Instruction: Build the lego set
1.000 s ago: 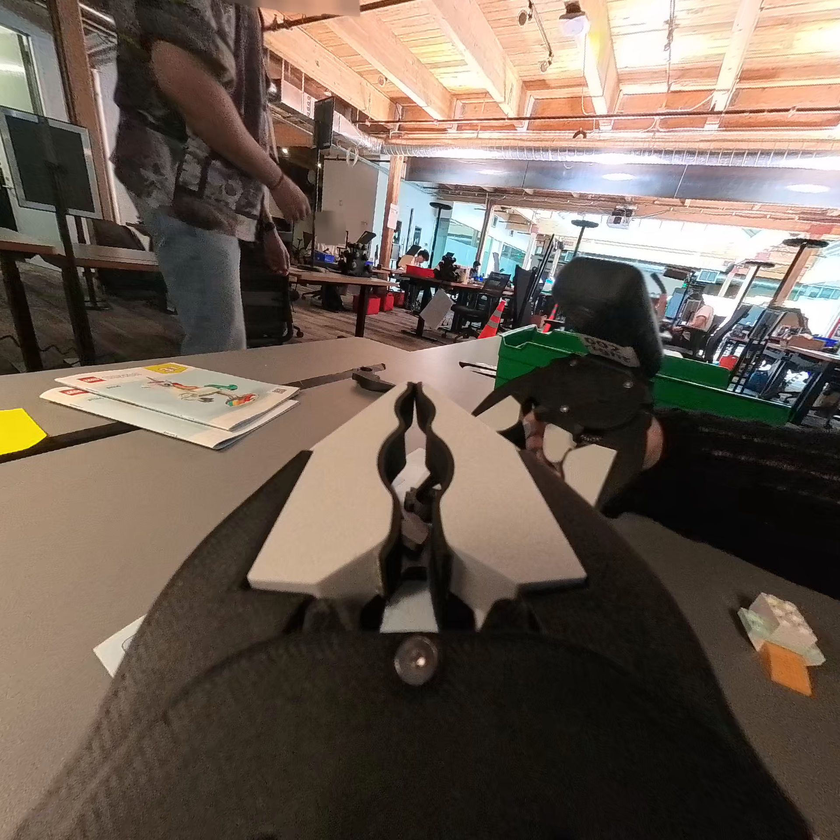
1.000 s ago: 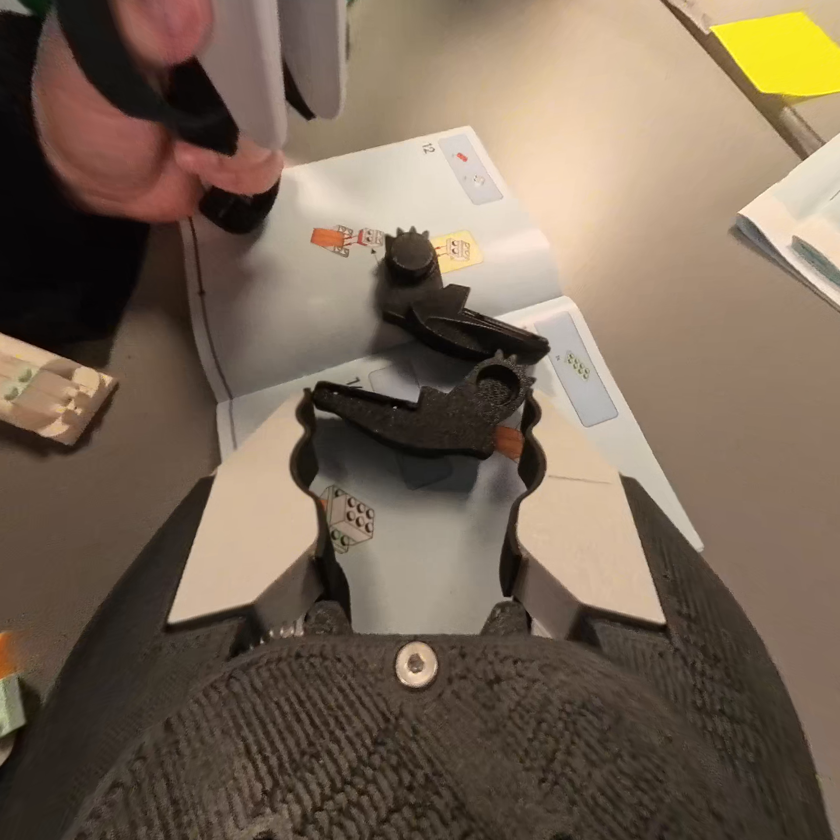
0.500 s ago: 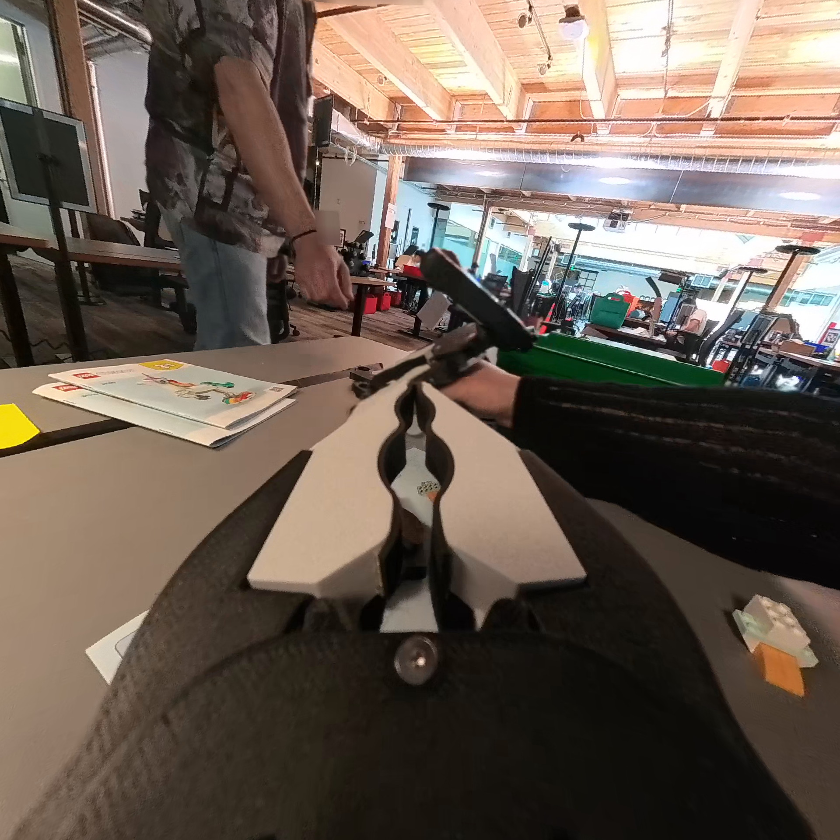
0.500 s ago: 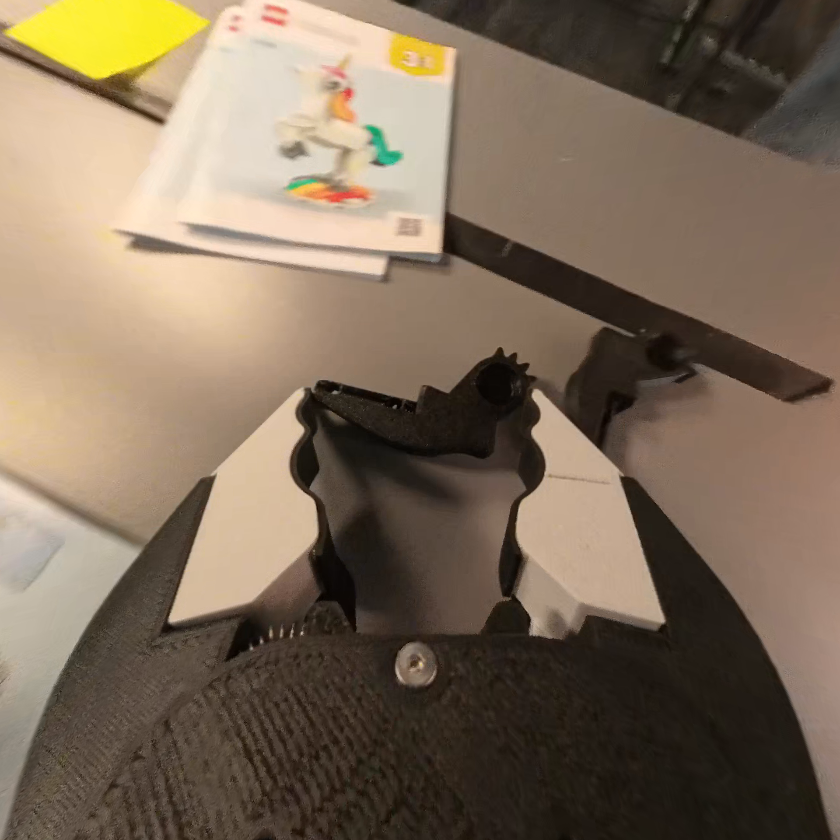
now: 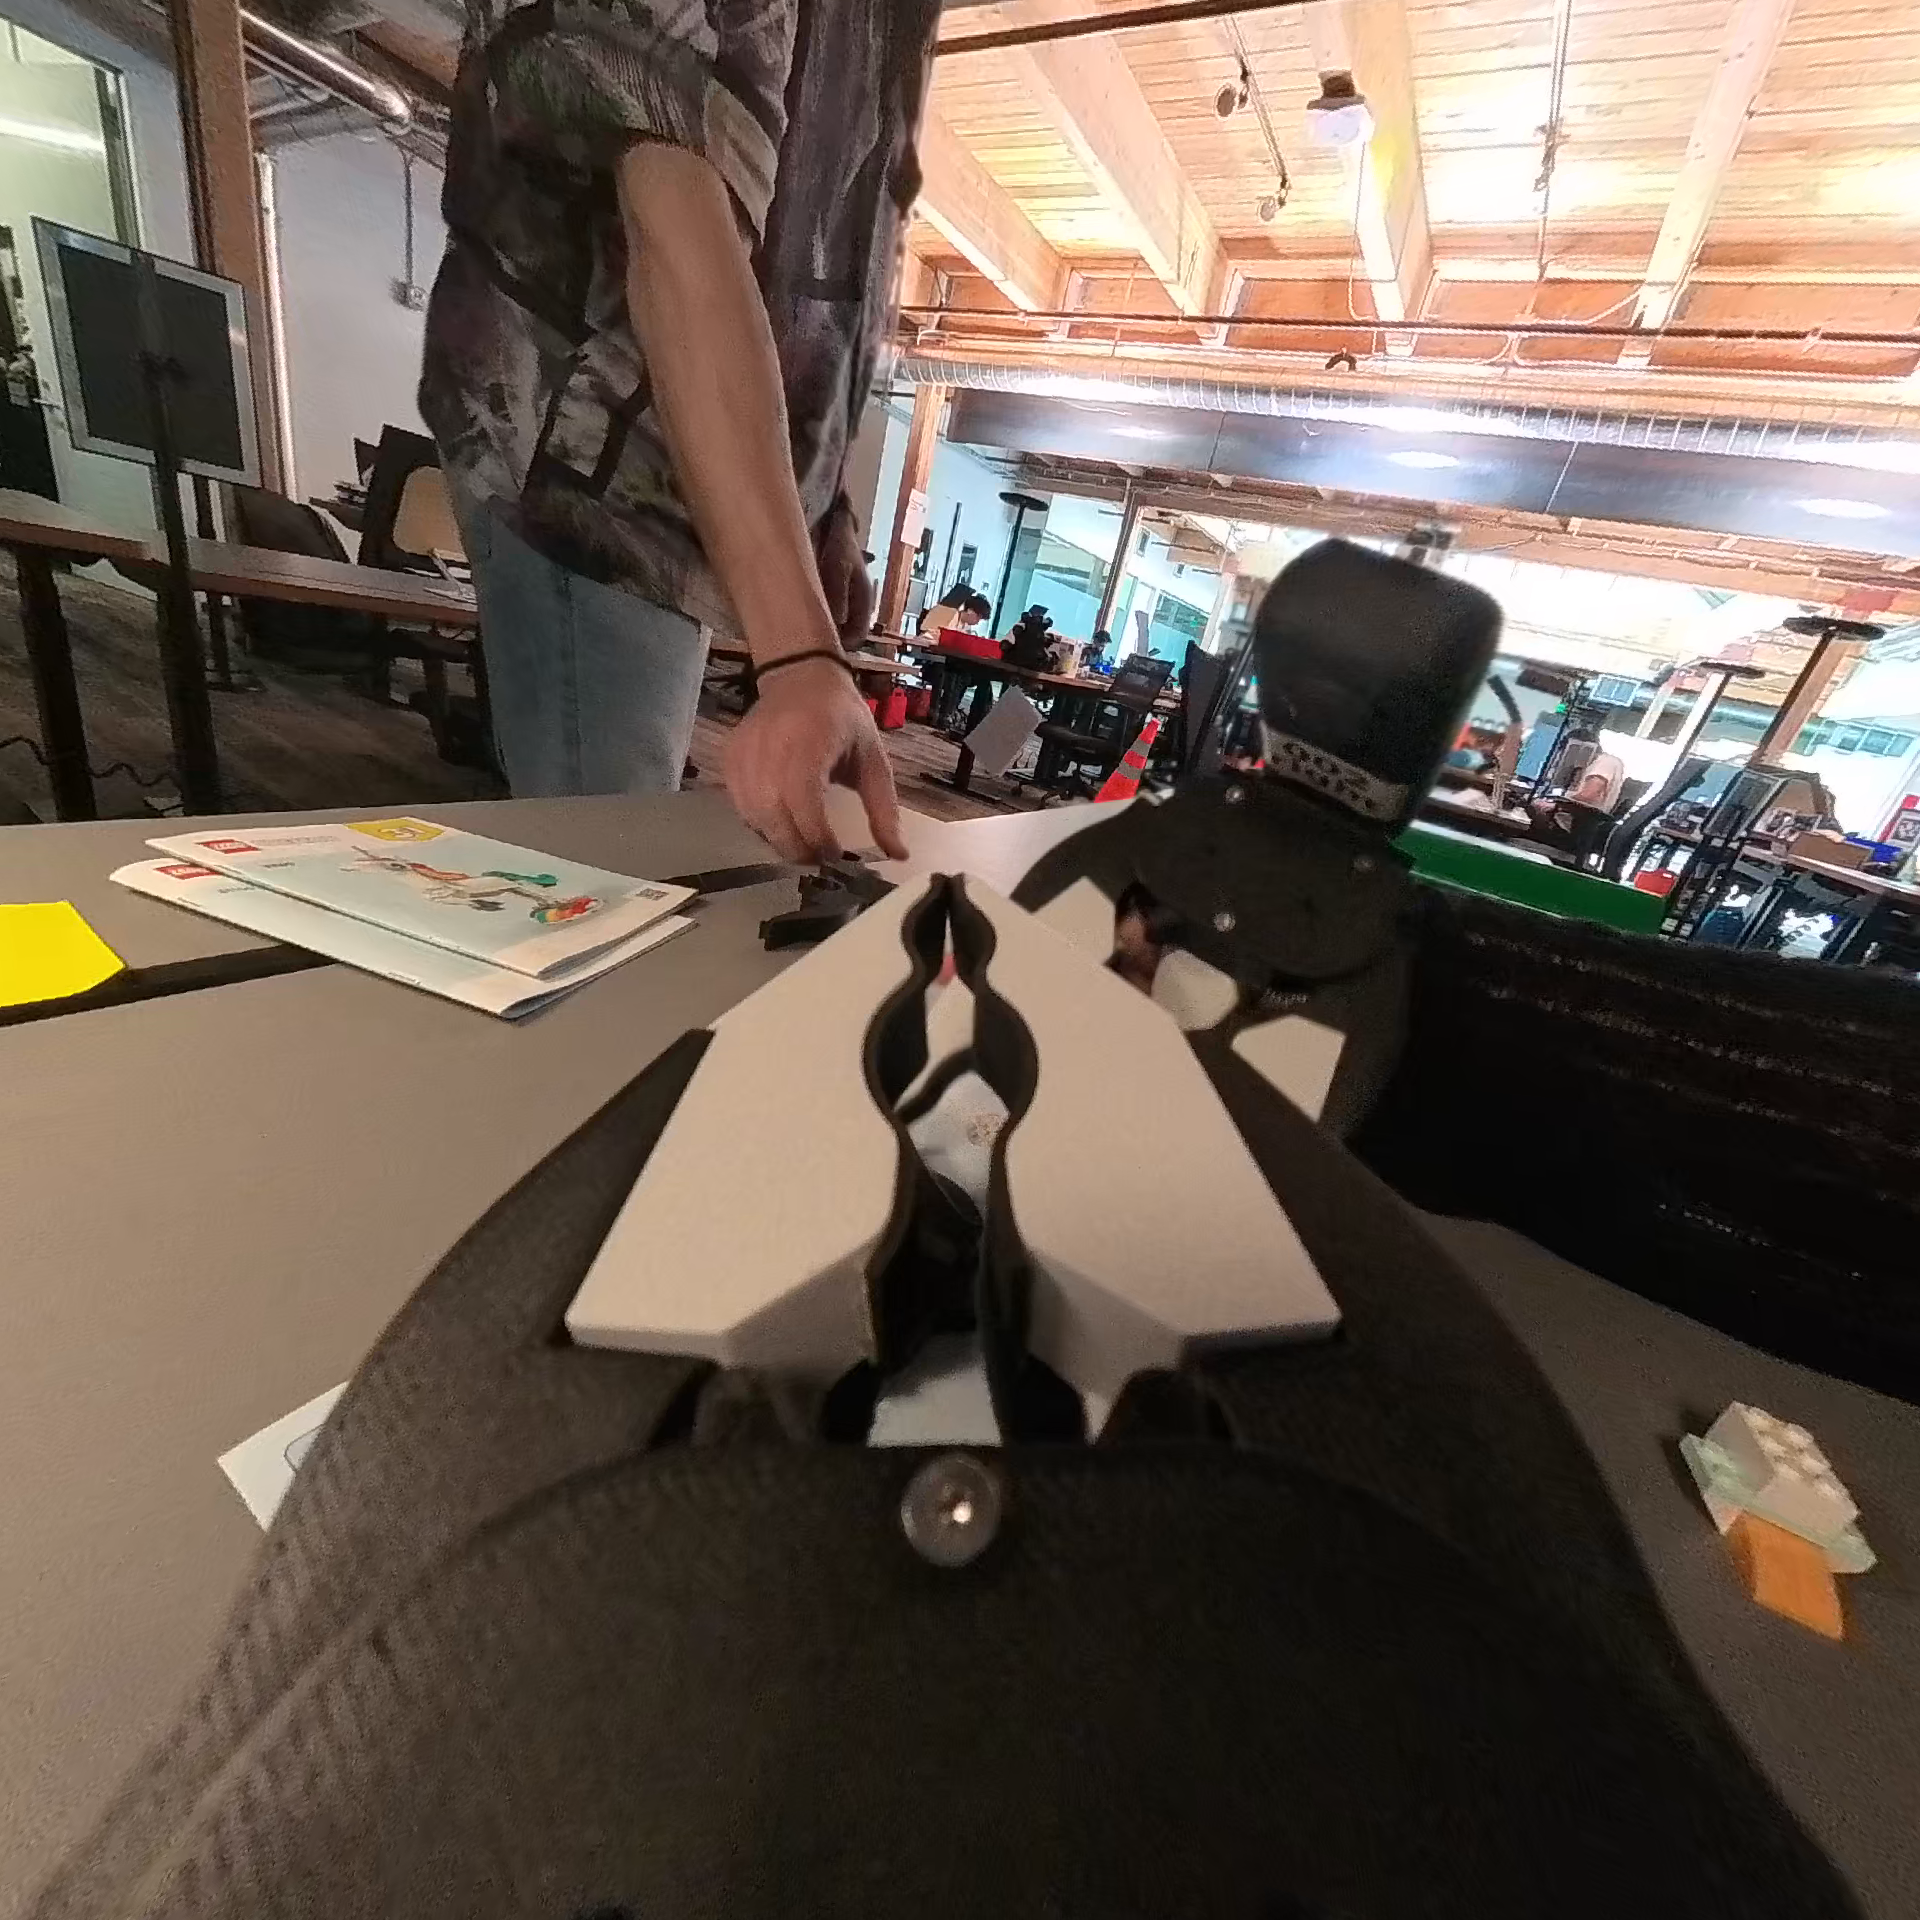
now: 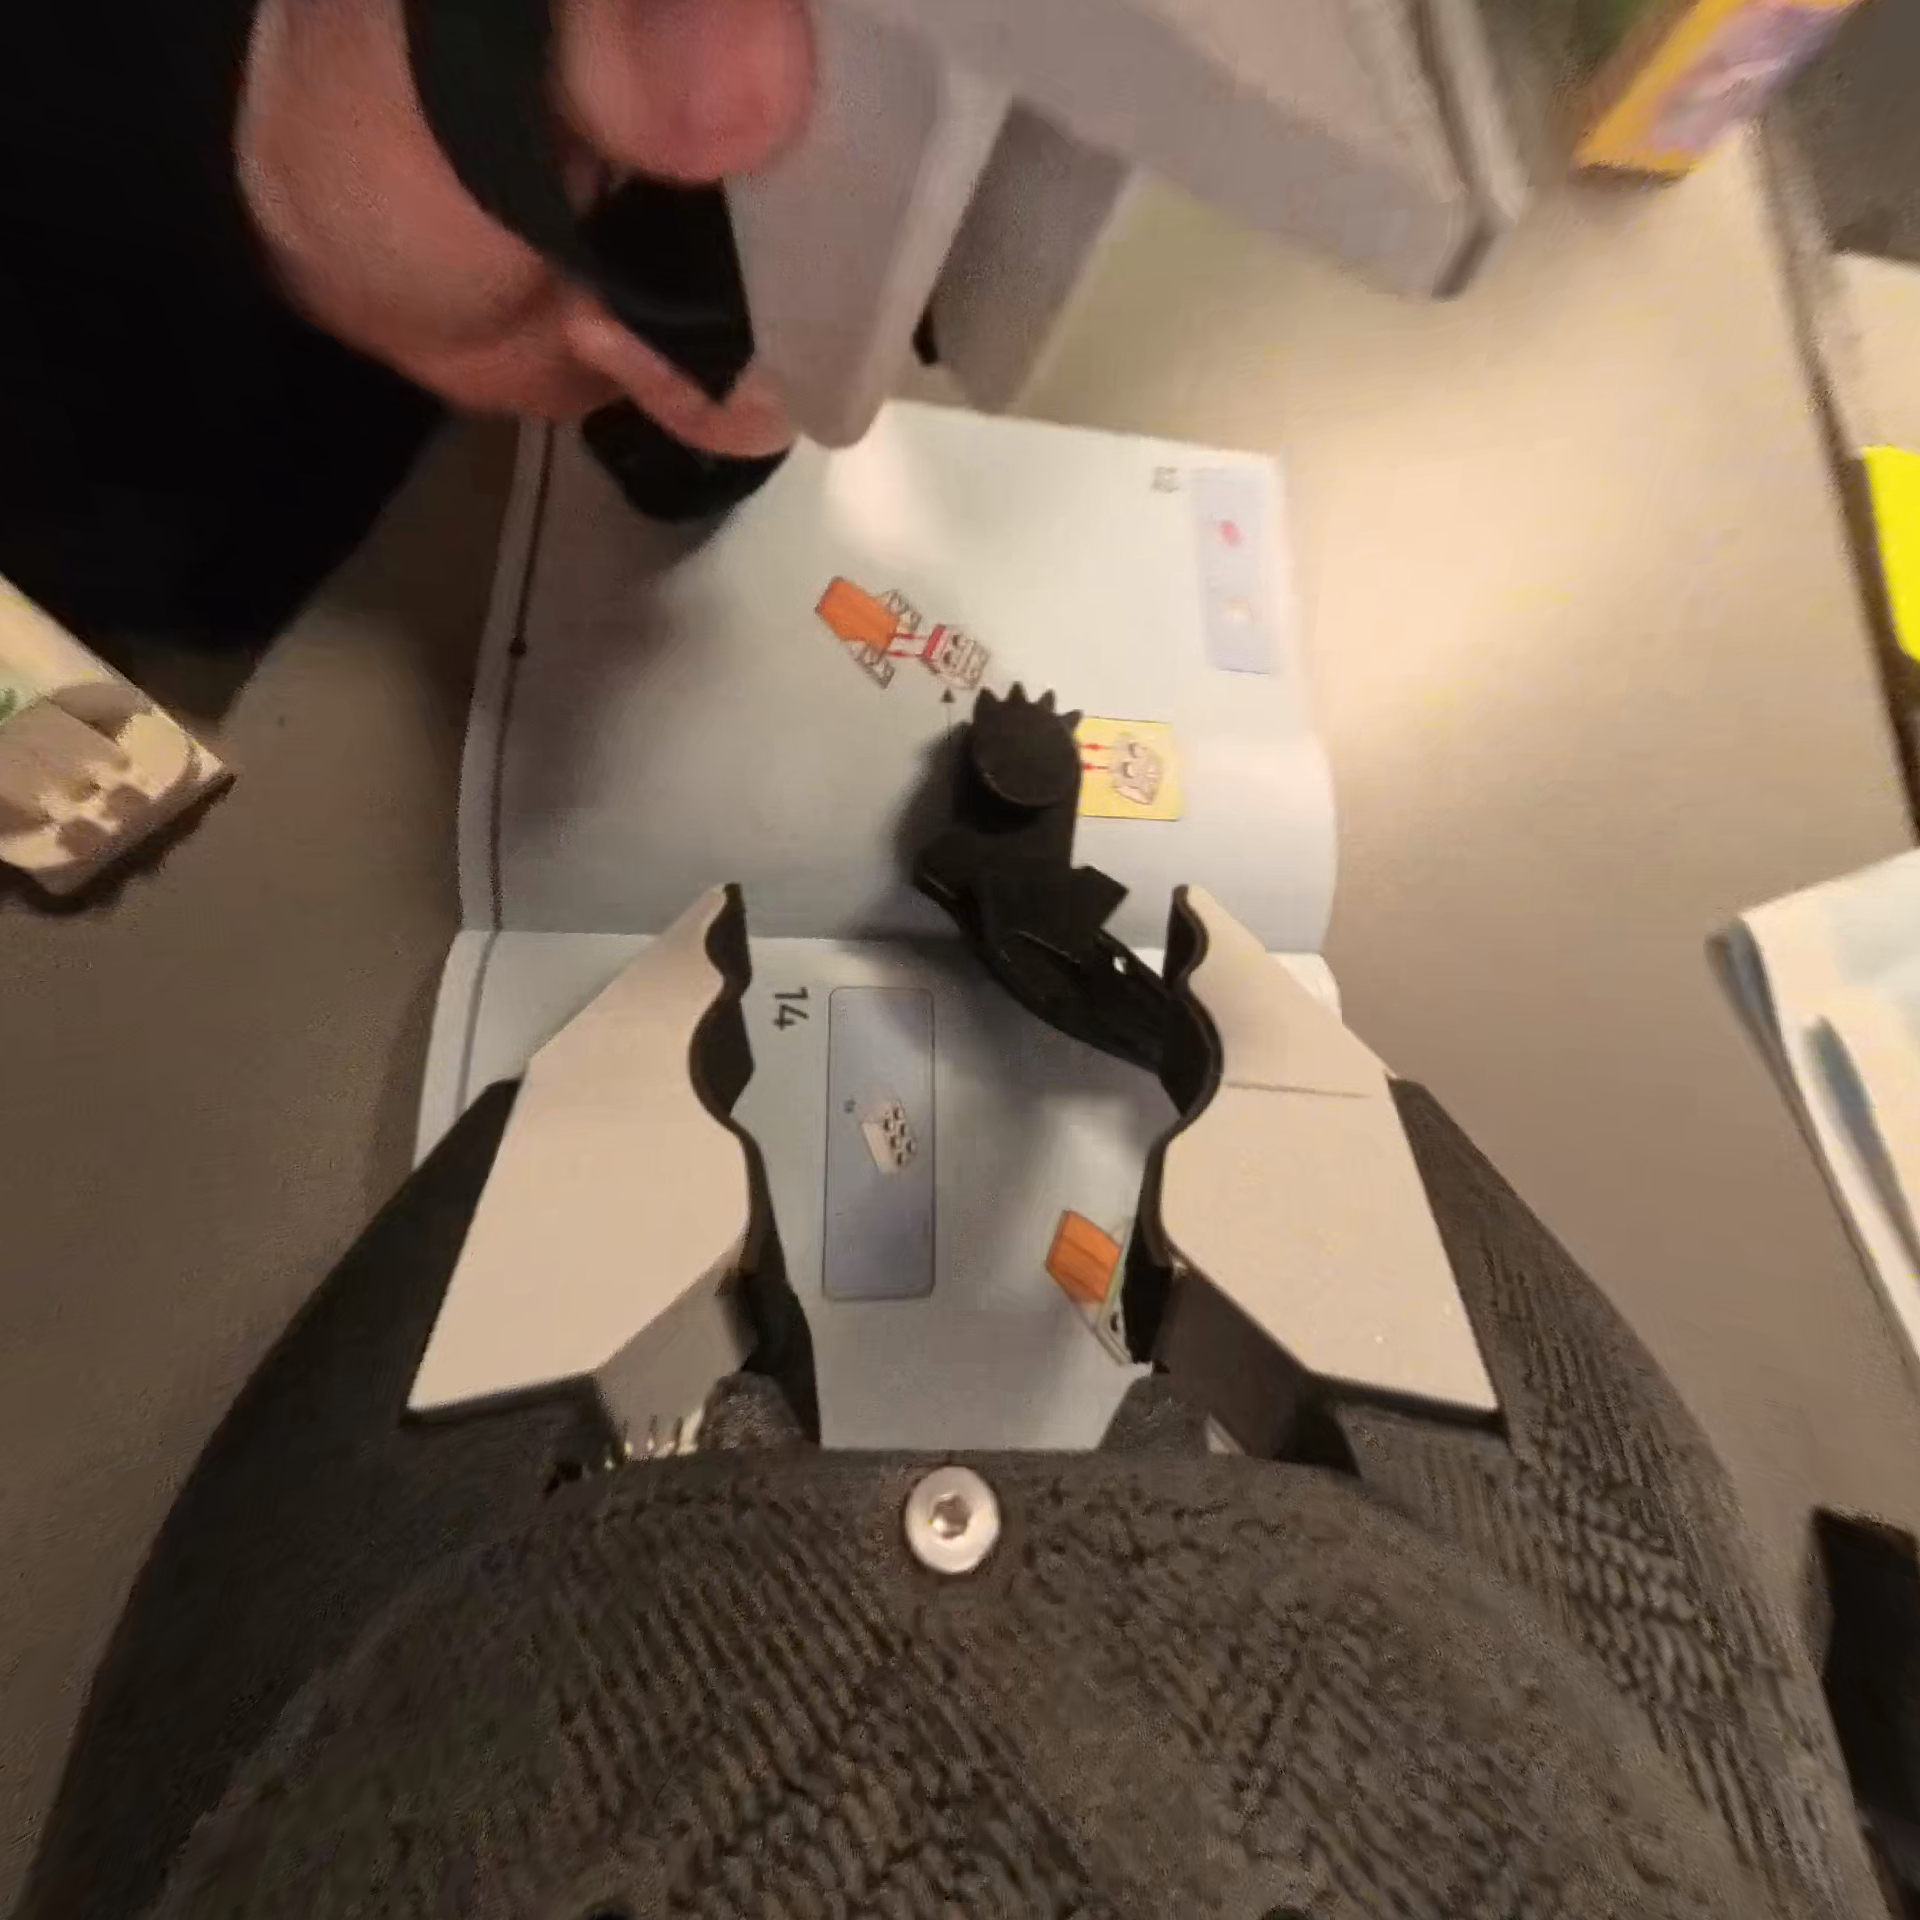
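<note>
Grey worktop (image 5: 312, 1143). Open instruction booklet (image 6: 727, 727) lies flat on it under the right hand-held gripper (image 6: 956, 914), whose jaws stand wide apart, nothing between them. A black toothed plastic part (image 6: 1023, 821) lies on the booklet, its tail end touching the inner side of the gripper's right finger.

Left hand-held gripper (image 5: 948, 914) points level across the worktop, tips together; cannot tell whether anything is pinched. A hand (image 6: 499, 208) grips its black handle, dark sleeve behind.

Closed booklets (image 5: 416, 914) sit stacked toward the far left edge, yellow note (image 5: 42, 951) beside them.

Partly built lego piece (image 5: 1777, 1496), pale bricks on an orange base, rests on the worktop right of the left gripper, well apart.

A bystander's hand (image 5: 810, 769) reaches down at the far edge.
</note>
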Tool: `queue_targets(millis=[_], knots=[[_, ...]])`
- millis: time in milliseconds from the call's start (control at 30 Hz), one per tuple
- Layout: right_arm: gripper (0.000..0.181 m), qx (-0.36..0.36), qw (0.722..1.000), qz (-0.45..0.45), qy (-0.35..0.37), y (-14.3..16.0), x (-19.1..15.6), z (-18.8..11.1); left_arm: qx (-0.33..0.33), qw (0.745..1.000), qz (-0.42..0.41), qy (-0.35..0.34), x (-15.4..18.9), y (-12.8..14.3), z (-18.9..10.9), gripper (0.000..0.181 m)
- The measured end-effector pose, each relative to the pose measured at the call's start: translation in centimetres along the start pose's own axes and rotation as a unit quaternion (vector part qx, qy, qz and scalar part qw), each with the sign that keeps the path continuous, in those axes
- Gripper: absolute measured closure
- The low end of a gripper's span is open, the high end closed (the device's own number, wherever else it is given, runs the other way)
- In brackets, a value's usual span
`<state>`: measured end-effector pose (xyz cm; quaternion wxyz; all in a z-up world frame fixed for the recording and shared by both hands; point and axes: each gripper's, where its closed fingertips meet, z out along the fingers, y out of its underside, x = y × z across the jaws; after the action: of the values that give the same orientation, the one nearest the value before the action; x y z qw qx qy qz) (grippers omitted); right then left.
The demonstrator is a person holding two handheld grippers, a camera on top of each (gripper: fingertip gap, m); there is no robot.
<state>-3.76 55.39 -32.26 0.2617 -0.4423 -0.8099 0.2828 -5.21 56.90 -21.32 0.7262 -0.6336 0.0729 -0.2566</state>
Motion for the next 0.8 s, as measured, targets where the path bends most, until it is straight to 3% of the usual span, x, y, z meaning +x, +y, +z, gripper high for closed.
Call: queue_targets(millis=[133, 200, 267, 400, 567, 667, 800], knots=[[0.125, -0.046, 0.998, 0.023, -0.04, 0.8, 0.4, 0.4, 0.001, 1.0, 0.0, 0.001, 0.0, -0.1, -0.1, 0.181], [0.139, -0.055, 0.997, 0.057, -0.021, 1.7, 2.3, -0.1, 0.001, 1.0, -0.001, 0.0, 0.0, -0.1, -0.1, 0.181], [0.153, -0.066, 0.991, 0.102, 0.049, 3.4, 5.9, -1.1, -0.001, 1.0, -0.004, 0.0, -0.1, 0.0, -0.1, 0.181], [0.154, -0.119, 0.948, 0.211, 0.205, 8.7, 13.5, -4.1, -0.002, 1.0, -0.004, 0.002, 0.0, 0.1, 0.0, 0.181], [0.153, -0.131, 0.89, 0.297, 0.321, 12.5, 18.1, -6.9, -0.003, 1.0, -0.003, 0.003, 0.1, 0.1, 0.0, 0.181], [0.127, -0.087, 0.883, 0.319, 0.333, 11.8, 17.9, -7.3, -0.004, 1.0, -0.002, 0.002, 0.1, 0.1, -0.1, 0.181], [0.125, 0.004, 0.903, 0.259, 0.342, 7.2, 13.8, -9.0, -0.014, 1.0, 0.023, 0.012, 0.9, 0.3, 0.0, 0.181]])
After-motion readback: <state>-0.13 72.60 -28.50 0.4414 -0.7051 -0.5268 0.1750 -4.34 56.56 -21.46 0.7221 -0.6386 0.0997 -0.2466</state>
